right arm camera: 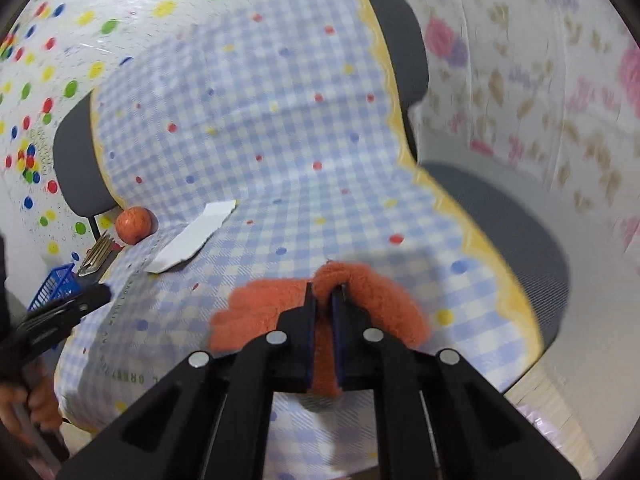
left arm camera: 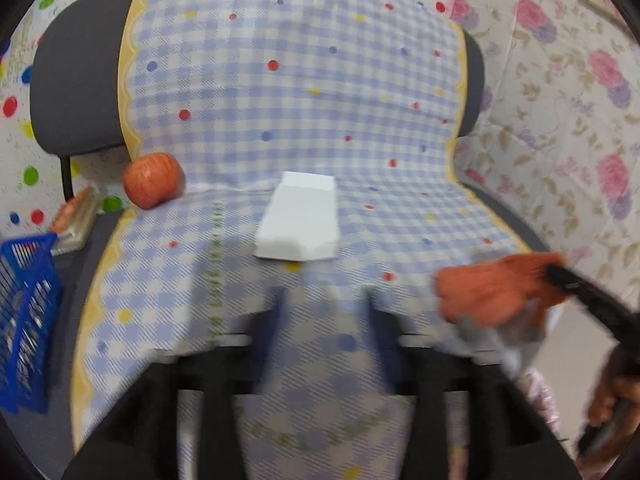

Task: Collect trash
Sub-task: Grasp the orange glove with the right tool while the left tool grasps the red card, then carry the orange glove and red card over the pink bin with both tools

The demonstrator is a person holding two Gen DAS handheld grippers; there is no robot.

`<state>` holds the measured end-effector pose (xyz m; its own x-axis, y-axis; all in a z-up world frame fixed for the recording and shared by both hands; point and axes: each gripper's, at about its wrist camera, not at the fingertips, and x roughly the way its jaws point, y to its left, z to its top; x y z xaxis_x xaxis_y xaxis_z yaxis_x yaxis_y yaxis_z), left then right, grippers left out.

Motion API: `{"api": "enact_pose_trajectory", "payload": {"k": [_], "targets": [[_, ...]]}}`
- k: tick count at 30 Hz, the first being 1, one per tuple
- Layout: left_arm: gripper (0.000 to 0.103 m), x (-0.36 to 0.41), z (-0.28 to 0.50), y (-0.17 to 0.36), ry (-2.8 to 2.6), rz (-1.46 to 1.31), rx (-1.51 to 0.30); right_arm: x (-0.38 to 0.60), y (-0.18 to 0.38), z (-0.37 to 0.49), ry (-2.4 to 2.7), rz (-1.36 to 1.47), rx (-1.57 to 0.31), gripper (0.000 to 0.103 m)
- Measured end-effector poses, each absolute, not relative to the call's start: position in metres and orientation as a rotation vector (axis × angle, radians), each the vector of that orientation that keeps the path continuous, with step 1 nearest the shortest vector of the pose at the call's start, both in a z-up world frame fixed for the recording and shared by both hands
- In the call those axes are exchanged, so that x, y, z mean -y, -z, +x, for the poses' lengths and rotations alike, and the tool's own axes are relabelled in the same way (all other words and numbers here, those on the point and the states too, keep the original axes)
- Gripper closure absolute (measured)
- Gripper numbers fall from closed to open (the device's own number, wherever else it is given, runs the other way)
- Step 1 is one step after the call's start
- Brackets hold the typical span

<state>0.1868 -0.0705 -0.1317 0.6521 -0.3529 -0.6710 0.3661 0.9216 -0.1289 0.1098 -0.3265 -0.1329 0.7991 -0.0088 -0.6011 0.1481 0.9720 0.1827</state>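
Observation:
A white flattened carton [left arm camera: 300, 220] lies on the checkered cloth [left arm camera: 280, 100] over the chair seat; it also shows in the right wrist view [right arm camera: 192, 236]. My left gripper [left arm camera: 324, 300] is open and empty, just in front of the carton. My right gripper [right arm camera: 324, 292] is shut on a fuzzy orange cloth [right arm camera: 380, 300] at the seat's right front, held just above the cloth. The orange cloth also shows in the left wrist view [left arm camera: 488, 288]. An apple [left arm camera: 152, 180] rests at the back left of the seat.
A blue plastic basket [left arm camera: 24, 320] stands left of the chair. A stack of books or pads [left arm camera: 76, 220] lies on the seat's left edge behind it. Dotted and floral sheets [left arm camera: 560, 120] cover the walls. The left gripper shows at the left of the right wrist view [right arm camera: 72, 308].

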Motion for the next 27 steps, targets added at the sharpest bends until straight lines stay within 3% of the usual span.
{"api": "enact_pose_trajectory", "payload": {"k": [8,19,22,24,27], "targets": [[0.041,0.118,0.212,0.156,0.369,0.429,-0.704,0.326,0.120,0.108,0.057,0.236,-0.606,0.095],[0.047,0.151,0.261,0.182,0.317,0.572,-0.773,0.335,0.132,0.118,0.048,0.267,-0.634,0.095],[0.069,0.150,0.272,0.186,0.319,0.554,-0.797,0.337,0.133,0.118,0.047,0.272,-0.637,0.095],[0.092,0.146,0.273,0.183,0.320,0.519,-0.796,0.337,0.133,0.117,0.045,0.276,-0.635,0.095],[0.097,0.130,0.252,0.160,0.367,0.378,-0.742,0.336,0.130,0.111,0.043,0.269,-0.622,0.095]]}}
